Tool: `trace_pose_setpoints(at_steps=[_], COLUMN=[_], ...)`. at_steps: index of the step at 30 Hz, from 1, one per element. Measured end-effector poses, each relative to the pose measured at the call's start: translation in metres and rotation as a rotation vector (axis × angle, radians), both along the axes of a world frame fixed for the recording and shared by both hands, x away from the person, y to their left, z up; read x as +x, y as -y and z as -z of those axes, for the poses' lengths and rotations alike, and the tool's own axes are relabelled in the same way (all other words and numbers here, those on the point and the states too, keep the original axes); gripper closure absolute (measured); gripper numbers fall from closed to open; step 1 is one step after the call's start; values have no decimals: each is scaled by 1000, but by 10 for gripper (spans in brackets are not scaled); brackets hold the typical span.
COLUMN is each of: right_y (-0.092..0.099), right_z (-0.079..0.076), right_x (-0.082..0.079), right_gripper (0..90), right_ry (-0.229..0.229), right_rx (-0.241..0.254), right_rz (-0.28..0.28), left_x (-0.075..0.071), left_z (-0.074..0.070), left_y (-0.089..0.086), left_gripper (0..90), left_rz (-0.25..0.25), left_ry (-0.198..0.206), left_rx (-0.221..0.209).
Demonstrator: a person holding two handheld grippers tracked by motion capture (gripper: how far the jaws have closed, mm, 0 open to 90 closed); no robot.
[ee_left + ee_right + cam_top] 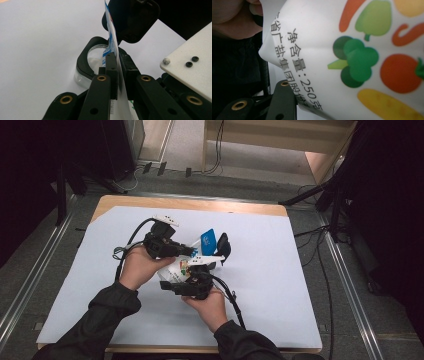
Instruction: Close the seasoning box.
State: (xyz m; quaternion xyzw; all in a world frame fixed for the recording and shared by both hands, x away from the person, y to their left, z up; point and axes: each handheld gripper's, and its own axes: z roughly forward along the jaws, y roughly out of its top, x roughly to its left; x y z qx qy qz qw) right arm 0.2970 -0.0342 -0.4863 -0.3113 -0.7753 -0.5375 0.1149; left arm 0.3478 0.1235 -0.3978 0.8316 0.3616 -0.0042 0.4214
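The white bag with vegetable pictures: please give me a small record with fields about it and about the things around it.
bag: white packet with printed vegetables and a blue top part, held above the table
left gripper: jaws shut on the bag's thin edge
right gripper: at the bag's lower part; grip cannot be told
container: clear box with black rim, its black lid open, beyond the bag
surface: white sheet on a wooden table

Dark sleeves (112, 312), black gripper (192, 251), trailing cables (232, 300)
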Motion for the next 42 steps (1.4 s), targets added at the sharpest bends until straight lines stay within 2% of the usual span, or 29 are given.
trace_pose_setpoints(at_steps=[14, 18, 27, 31, 42], right_y=[-1, -1, -1, -1, 0], right_z=[0, 0, 1, 1, 2], right_x=[-1, -2, -2, -3, -3], right_gripper=[588, 588, 584, 550, 583], right_ry=[3, 9, 7, 12, 2], right_rx=[16, 17, 25, 23, 44], right_rz=[-6, -7, -9, -8, -11], left_x=[-1, -2, -2, -2, -3], left_z=[-3, -5, -5, -6, -7], left_y=[-2, -2, -3, -3, -2], left_gripper=[875, 881, 875, 881, 879], left_rz=[-3, 0, 3, 2, 1], left_ry=[0, 6, 0, -4, -5], left_rx=[6, 23, 18, 14, 11])
